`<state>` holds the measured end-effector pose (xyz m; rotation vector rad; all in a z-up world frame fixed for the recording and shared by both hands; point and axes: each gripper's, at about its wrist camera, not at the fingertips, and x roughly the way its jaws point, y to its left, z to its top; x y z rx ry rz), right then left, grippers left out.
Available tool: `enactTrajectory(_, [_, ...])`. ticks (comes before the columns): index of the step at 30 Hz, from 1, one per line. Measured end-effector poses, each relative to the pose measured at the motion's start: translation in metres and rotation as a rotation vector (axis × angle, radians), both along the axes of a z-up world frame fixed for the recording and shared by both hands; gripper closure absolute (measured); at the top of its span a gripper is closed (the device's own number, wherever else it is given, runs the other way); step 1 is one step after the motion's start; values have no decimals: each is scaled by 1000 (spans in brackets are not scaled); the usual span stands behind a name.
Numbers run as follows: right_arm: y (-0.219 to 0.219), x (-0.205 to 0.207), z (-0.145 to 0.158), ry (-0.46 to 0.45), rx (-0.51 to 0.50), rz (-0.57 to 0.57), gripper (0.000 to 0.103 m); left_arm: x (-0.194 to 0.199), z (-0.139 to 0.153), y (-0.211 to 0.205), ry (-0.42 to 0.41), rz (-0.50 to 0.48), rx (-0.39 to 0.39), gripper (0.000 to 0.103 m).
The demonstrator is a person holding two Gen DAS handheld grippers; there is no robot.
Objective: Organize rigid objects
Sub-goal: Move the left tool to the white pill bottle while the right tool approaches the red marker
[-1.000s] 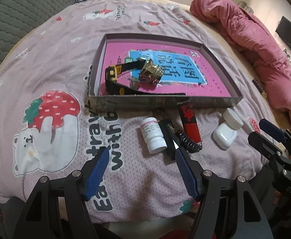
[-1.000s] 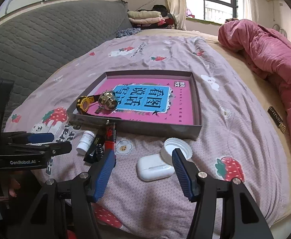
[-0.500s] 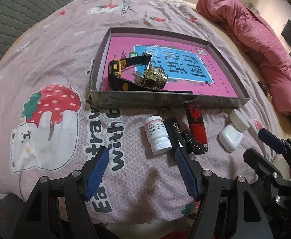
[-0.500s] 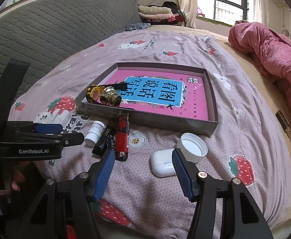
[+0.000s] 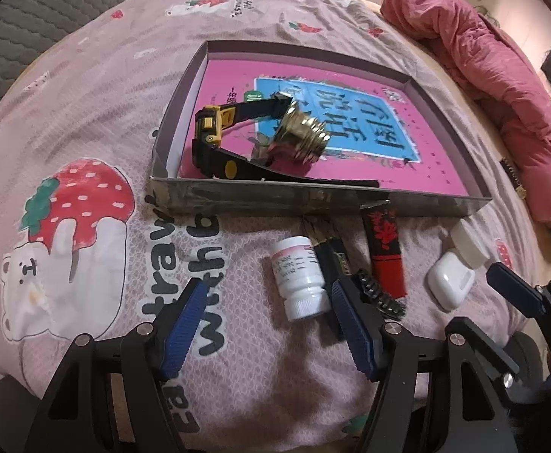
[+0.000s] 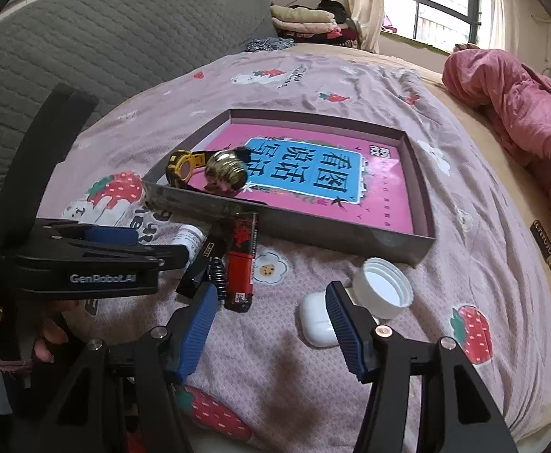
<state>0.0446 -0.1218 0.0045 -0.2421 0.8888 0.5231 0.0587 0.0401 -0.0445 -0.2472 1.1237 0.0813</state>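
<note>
A shallow grey box [image 5: 275,197] [image 6: 422,242] with a pink and blue liner lies on the bed. In it are a yellow-black watch [image 5: 215,132] [image 6: 182,166] and a brass fitting [image 5: 301,136] [image 6: 225,171]. In front of the box lie a white pill bottle [image 5: 300,277] [image 6: 190,237], a black clip [image 5: 334,255], a red lighter [image 5: 385,253] [image 6: 242,260], a black spring [image 5: 379,294], a white earbud case [image 5: 449,279] [image 6: 317,319] and a white cap [image 5: 468,247] [image 6: 383,287]. My left gripper [image 5: 266,324] is open, just short of the bottle. My right gripper [image 6: 271,324] is open, near the earbud case.
A pink quilt [image 5: 502,87] [image 6: 520,113] is bunched at the right. A grey padded headboard [image 6: 105,49] stands at the left. Folded clothes [image 6: 305,19] lie by the window. The bed's front edge is right below both grippers.
Both grippers have moved forward toward the row of objects in front of the box, which looms larger. Both stay open. No object has moved.
</note>
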Motion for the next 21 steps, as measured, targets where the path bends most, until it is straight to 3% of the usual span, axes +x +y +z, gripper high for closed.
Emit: enactTrajectory(21, [27, 43, -29, 76, -9, -44, 44, 15, -11, 13, 13, 19, 9, 32])
